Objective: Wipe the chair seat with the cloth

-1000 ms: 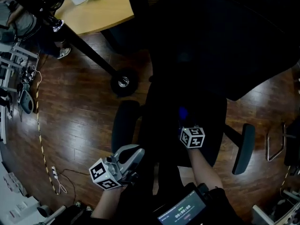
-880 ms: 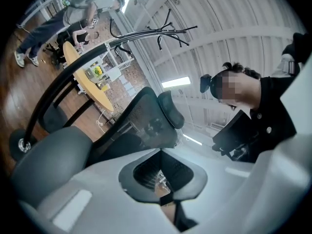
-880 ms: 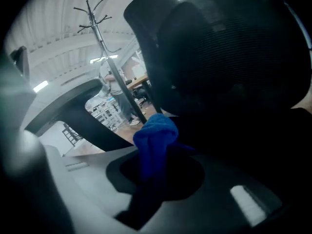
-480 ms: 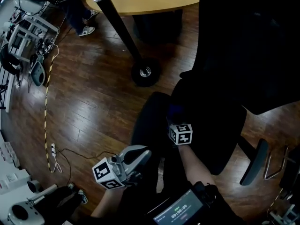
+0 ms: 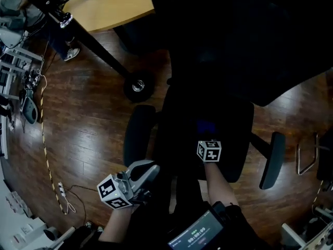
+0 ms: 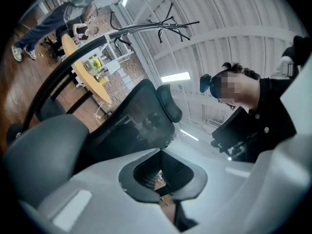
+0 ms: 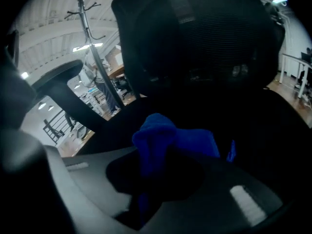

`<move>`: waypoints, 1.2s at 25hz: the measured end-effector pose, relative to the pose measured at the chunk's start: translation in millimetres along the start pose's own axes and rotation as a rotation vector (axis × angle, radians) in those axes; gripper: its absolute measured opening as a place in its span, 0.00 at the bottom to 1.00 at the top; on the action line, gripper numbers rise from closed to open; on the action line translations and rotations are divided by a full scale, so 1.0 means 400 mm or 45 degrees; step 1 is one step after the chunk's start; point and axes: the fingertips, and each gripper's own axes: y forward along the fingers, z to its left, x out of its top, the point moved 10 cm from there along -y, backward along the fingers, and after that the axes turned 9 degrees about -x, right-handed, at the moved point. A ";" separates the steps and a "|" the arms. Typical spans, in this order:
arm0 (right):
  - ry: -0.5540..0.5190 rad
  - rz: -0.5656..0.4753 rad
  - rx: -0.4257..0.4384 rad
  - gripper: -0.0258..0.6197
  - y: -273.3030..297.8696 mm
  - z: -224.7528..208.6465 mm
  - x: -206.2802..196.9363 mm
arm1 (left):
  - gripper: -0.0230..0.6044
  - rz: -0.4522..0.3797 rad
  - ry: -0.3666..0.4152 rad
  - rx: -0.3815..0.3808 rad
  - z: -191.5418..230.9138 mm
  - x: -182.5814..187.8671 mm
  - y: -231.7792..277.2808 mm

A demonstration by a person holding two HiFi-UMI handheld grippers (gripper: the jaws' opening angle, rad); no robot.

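Gripping blue cloth (image 5: pixel 205 126) w/ right gripper (image 5: pixel 207 137), jaws clamped tight on its bunched end, prob. to let the loose part drag flat under the push. Pressed onto the chair seat (image 5: pixel 231 139), approx. mid-seat, a bit toward 6 o'clock of centre in head view. Held low along the seat and aimed at 12 o'clock, toward the backrest (image 5: pixel 244 35). Fits a front-to-back stroke. Judged mid-wipe, but no telling how much of the seat is already covered.

Holding left gripper (image 5: pixel 151 170) off at 7–8 o'clock of the seat, near the armrest (image 5: pixel 137 134) and toward 6 o'clock of it. Jaws pressed together w/ nothing between. Tilted up toward backrest and ceiling in left gripper view. Likely parked out of the wiping path, not needed for a one-hand job.

Re cloth direction: sticks out ahead of the jaws toward 12 o'clock in head view. Lies w/ long axis approx. 6–12, in line w/ the forearm. In right gripper view, rises from between the jaws, then folds over toward 3 o'clock, w/ that flap resting against the dark seat. Crumpled, not spread, so expect narrow passes. Too dark to make out dust or damp marks on the seat.
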 end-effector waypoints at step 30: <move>0.173 -0.080 0.084 0.13 -0.186 -0.071 0.017 | 0.04 0.055 -0.013 0.026 0.015 -0.009 0.126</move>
